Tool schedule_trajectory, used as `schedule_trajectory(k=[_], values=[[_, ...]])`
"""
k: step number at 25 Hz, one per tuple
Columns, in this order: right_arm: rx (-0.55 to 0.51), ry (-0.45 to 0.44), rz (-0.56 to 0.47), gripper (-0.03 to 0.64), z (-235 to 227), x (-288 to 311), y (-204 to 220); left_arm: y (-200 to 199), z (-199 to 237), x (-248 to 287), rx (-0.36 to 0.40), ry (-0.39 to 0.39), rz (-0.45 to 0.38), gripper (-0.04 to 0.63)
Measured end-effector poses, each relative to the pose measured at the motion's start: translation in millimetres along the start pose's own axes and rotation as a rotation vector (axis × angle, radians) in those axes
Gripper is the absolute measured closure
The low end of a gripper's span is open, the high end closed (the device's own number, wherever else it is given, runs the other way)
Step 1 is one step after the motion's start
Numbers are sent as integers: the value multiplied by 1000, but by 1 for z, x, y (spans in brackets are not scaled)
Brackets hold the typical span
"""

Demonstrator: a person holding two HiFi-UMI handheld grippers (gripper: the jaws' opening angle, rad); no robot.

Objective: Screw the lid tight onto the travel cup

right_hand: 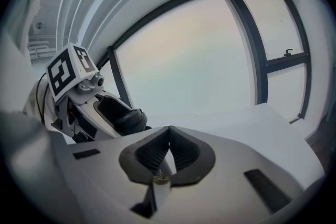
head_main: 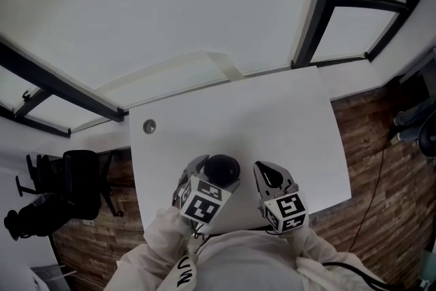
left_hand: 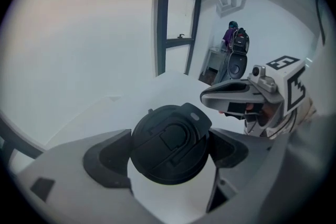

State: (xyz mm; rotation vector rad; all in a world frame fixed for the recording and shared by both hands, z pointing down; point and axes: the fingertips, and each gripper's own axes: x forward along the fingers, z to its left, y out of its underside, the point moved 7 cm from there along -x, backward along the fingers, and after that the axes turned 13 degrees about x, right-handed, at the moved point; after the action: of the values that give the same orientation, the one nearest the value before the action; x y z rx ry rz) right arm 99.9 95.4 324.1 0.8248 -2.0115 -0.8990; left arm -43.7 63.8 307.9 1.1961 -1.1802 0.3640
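Observation:
A white travel cup (left_hand: 169,198) with a black flip-top lid (left_hand: 170,143) on it sits between the jaws of my left gripper (left_hand: 170,157). The dark pads (left_hand: 107,161) press its sides just under the lid, so the gripper is shut on the cup. In the head view the lid (head_main: 222,167) shows near the table's front edge, with the left gripper (head_main: 212,178) around it. My right gripper (head_main: 266,172) is held just to the cup's right, apart from it. Its ribbed pads (right_hand: 152,152) meet at the tips and the right gripper (right_hand: 169,136) is shut on nothing. From there the lid (right_hand: 129,120) appears at the left.
The white table (head_main: 272,119) has a round cable hole (head_main: 149,126) at its far left. A black office chair (head_main: 76,184) stands left of the table on the wooden floor. Dark window frames (head_main: 323,3) rise behind. A person (left_hand: 231,35) stands far off by some equipment.

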Motion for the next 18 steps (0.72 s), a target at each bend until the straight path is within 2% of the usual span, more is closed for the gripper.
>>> schedule_trajectory(k=[7,14,18], values=[[28,12,-4,595,-12,-2,4,-8,-5,19,25,42,54,140],[46,6,-2,595,-17,0,5,-8,-8,26,44,39,94,140],[55,8,-4,595,-21,1,4,-8,-10,25,88,33,137,140]])
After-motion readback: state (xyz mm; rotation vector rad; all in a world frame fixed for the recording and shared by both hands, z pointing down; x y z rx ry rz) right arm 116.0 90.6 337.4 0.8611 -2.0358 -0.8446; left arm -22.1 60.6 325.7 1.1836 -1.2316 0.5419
